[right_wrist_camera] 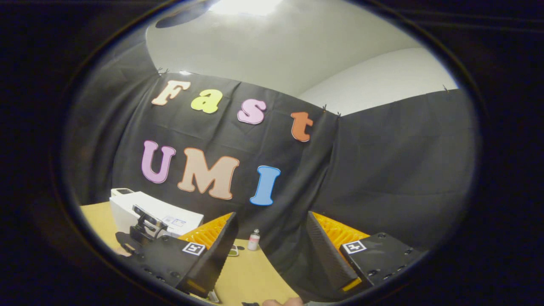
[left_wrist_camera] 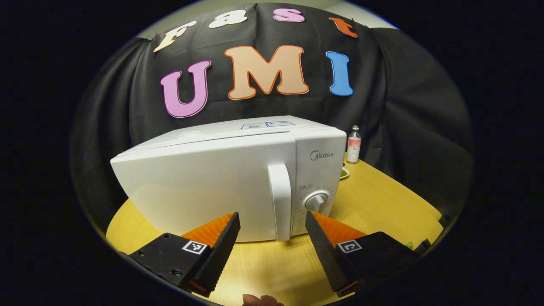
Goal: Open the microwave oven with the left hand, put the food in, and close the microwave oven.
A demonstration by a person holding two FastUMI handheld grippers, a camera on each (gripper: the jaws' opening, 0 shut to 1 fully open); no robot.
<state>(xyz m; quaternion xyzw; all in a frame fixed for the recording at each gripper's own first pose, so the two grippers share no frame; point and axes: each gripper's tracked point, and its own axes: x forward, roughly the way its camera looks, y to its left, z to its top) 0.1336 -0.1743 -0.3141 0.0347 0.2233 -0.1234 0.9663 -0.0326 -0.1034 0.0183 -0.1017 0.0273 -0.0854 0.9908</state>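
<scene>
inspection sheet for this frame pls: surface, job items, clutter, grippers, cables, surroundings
Surface: yellow wooden table.
Job's things: white microwave oven, door shut, handle upright beside the dial; food partly hidden behind it, a green edge.
Clutter: small bottle at the table's back.
Grippers: left gripper open, facing the handle, apart from it; right gripper open, raised, holding nothing.
Cables: nothing seen.
Surroundings: black cloth wall.

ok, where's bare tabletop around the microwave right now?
Free: the strip of table in front of the microwave, between the open left gripper and the door; also the table to the microwave's right, toward the near edge. Crowded: the far corner, where a small bottle and a greenish item sit beside the microwave.
</scene>
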